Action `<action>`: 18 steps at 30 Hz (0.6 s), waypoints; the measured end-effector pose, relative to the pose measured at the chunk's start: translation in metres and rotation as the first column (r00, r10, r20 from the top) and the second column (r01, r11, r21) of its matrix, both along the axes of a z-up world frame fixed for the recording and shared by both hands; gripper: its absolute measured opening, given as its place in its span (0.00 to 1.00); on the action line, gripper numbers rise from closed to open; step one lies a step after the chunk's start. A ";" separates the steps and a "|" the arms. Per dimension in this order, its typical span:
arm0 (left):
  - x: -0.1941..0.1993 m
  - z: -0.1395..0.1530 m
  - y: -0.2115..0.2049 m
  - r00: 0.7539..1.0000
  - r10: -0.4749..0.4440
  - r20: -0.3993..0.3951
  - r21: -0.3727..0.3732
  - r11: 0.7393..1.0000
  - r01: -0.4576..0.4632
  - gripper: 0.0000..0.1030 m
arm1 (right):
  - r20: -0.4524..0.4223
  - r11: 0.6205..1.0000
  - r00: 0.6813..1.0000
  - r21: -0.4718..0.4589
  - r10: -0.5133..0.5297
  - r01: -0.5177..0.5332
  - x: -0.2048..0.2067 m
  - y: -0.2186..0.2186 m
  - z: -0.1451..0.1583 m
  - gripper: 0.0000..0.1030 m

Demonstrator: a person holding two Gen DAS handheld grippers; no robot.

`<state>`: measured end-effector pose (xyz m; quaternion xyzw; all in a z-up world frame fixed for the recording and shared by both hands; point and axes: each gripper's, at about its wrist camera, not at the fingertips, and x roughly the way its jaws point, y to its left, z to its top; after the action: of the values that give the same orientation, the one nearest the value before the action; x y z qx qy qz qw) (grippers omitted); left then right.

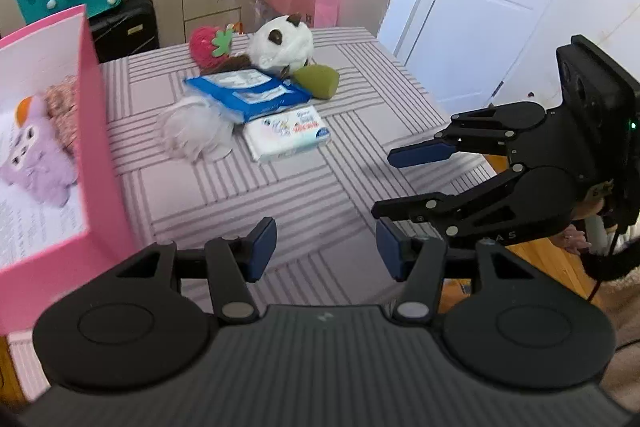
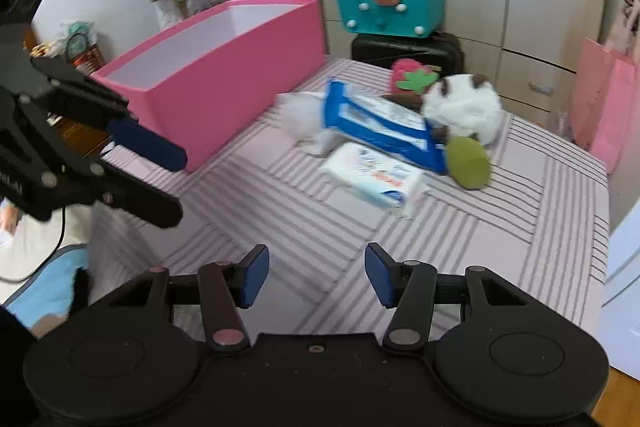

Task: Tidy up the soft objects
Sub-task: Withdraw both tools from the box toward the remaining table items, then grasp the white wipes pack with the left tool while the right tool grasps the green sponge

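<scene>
Pink cardboard dominates the left edge of the left wrist view: the pink box (image 1: 92,163) stands on the striped tablecloth (image 1: 304,187), and the right wrist view shows it open-topped in the upper left, its inside hidden from that angle. The soft things lie heaped together in the upper middle of both views: a white fluffy ball (image 1: 192,131) nearest the box, a blue wipes pack (image 1: 248,95) partly over it, a white tissue pack (image 1: 286,133) just beside that, then a green plush piece (image 1: 318,81), a white plush toy (image 1: 282,45) and a strawberry plush (image 1: 210,43) at the far side. The left gripper (image 1: 326,247) has its tongs apart with nothing between them, low in its own frame; the right gripper (image 2: 316,275) likewise stands spread and empty, well short of the heap. Nothing seems to be gripped yet, so the step in hand is likely a first reach. To do it well, start with an outlying item, probably the tissue pack or the fluffy ball, so the pile is not dragged along. Come down with the tongs straddling its narrow side, close gently since soft goods squash and slip, then lift clear of the box wall before lowering inside.
</scene>
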<state>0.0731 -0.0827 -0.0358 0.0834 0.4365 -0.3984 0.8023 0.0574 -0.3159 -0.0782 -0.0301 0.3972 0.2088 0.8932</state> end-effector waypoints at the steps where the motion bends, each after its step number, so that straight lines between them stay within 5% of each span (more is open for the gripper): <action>1: 0.002 -0.004 -0.005 1.000 0.004 0.010 -0.009 1.000 -0.004 0.53 | 0.008 1.000 1.000 -0.004 -0.010 0.010 0.003 -0.004 -0.002 0.57; 18: 0.038 -0.058 -0.059 0.964 0.161 0.211 -0.029 0.987 -0.159 0.64 | 0.162 0.985 0.972 0.035 -0.173 0.169 0.058 -0.061 -0.021 0.57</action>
<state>0.1113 -0.1413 -0.0941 0.0853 0.3511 -0.3237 0.8745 0.1151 -0.3768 -0.0994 -0.0034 0.3209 0.1322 0.9378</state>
